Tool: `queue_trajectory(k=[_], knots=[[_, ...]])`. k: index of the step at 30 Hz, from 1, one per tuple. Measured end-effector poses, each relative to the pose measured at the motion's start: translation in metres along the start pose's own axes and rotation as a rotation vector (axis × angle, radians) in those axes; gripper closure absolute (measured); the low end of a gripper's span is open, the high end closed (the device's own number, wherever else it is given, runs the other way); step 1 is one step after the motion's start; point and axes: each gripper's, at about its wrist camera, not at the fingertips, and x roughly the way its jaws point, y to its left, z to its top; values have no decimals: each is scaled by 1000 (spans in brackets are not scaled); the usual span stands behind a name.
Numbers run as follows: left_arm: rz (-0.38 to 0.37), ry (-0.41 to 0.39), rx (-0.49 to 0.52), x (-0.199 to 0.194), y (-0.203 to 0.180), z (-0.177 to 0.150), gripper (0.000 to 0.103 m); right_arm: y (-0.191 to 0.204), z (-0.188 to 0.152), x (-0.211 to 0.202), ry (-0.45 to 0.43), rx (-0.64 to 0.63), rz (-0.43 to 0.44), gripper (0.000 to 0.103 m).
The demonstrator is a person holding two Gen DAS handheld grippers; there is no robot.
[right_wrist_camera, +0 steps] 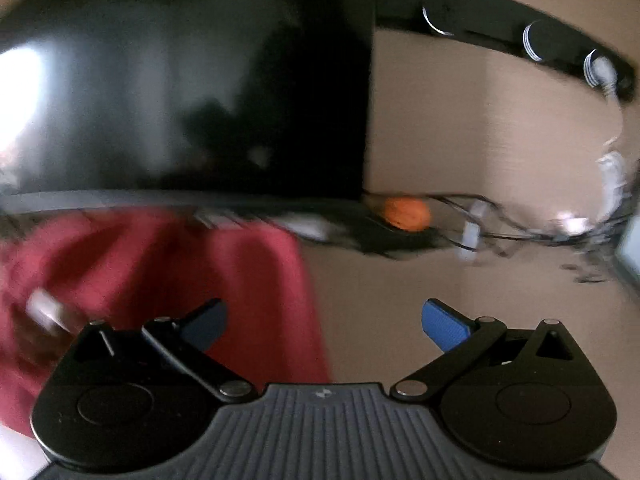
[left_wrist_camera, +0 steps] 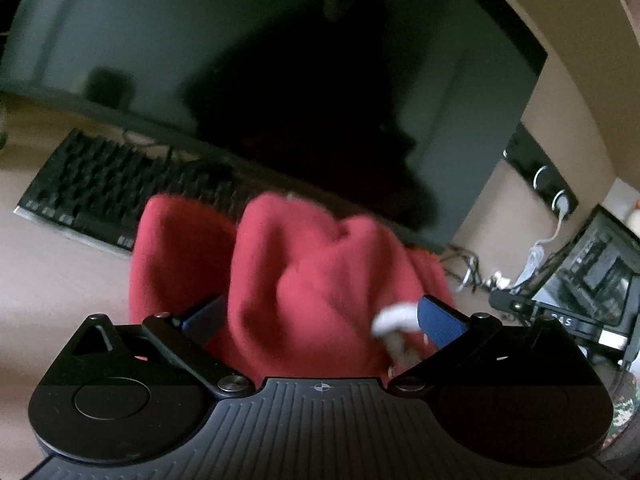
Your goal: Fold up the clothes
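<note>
Red garment [left_wrist_camera: 304, 280] bunched on the desk just in front of the keyboard [left_wrist_camera: 92, 196], unfolded. My left gripper [left_wrist_camera: 320, 316] wide, cloth between its fingers; right gripper [right_wrist_camera: 324, 320] wide, empty, beside the cloth. Likely mid-gather; next needs a firm edge pinch.

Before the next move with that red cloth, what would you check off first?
1. Left gripper has cloth between its fingers: ok, red cloth bunches there.
2. Left grip closed: not ok, fingers spread wide.
3. Right gripper free: ok, open, nothing between its fingers.
4. Cloth lying flat: not ok, crumpled.
5. Cloth clear of the keyboard: not ok, it hides part.
6. Sharp view: not ok, blurred.
</note>
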Motion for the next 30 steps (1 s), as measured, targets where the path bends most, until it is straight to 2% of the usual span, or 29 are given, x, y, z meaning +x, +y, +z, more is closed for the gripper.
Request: queue_trajectory(k=[2, 5, 7, 9, 12, 14, 18, 20, 24, 27, 30], knots=[[62, 17, -17, 1, 5, -10, 0, 1, -14, 15, 56, -14, -60, 0], [155, 42, -42, 3, 12, -25, 0, -7, -33, 44, 199, 5, -27, 0], [213, 57, -55, 4, 16, -34, 0, -18, -35, 41, 192, 54, 12, 0], [226, 59, -40, 5, 12, -32, 0, -25, -32, 30, 174, 63, 35, 0], [196, -29, -7, -5, 4, -15, 0, -31, -23, 16, 110, 77, 68, 0], [204, -107, -13, -9, 5, -1, 0, -31, -14, 12, 57, 100, 97, 0], [221, -126, -67, 13, 24, 24, 0, -10, 1, 1, -21, 117, 191, 0], [214, -99, -94, 34, 38, 33, 0, 3, 2, -2, -15, 106, 241, 0], [187, -131, -72, 21, 30, 36, 0, 25, -6, 5, 52, 35, 328, 0], [167, -154, -55, 12, 24, 37, 0, 36, -21, 11, 118, -33, 313, 0], [148, -178, -39, 2, 18, 39, 0, 37, -28, 11, 133, -38, 291, 0]])
